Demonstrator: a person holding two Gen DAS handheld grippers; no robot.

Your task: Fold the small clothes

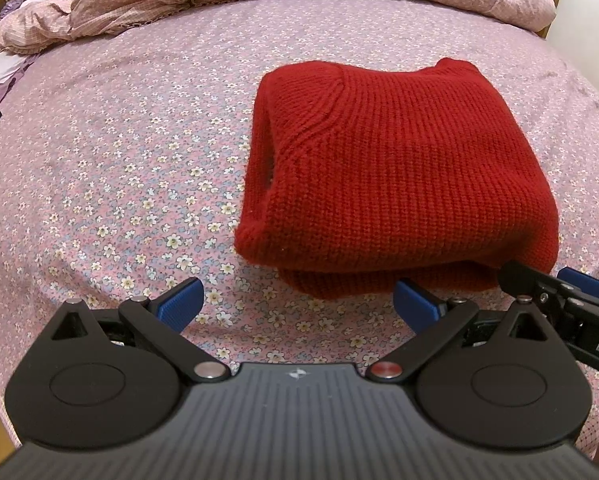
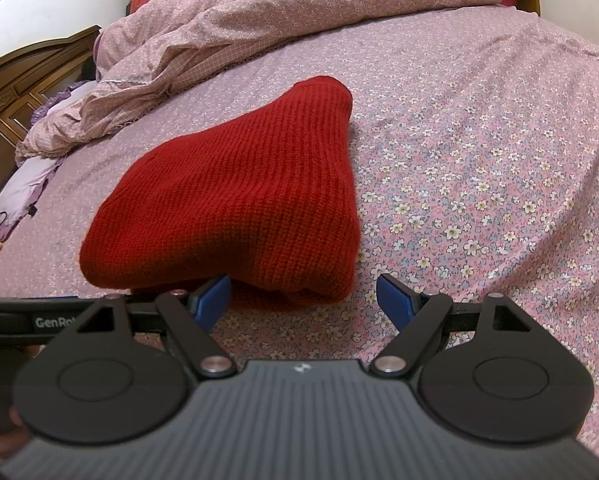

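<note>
Both my tools sit low at the near edge of the bed [image 1: 99, 152], side by side, and the red knit sweater [image 1: 379, 168] lies right in front of them as a thick, squared-off bundle on the flowered sheet. It looks folded already: layers stacked, one rounded fold facing me, an open pocket of cloth showing on its left side in the left view.

My left gripper [image 1: 297, 304] is spread wide, blue pads apart, nothing between them. Its right pad sits just beside the sweater's near edge, and I can't tell whether it touches. My right gripper [image 2: 303, 296] is also spread and empty, with its left pad tucked against the bundle's near lower edge. From the left camera I can see the right tool just beside mine.

Why so close and so low? My guess is that I'm placed to tidy or press that near fold, or I've just let go of it. The crumpled quilt [image 2: 227, 36] is heaped well back toward the far edge, leaving open sheet around the sweater. I'd call the job nearly done.
</note>
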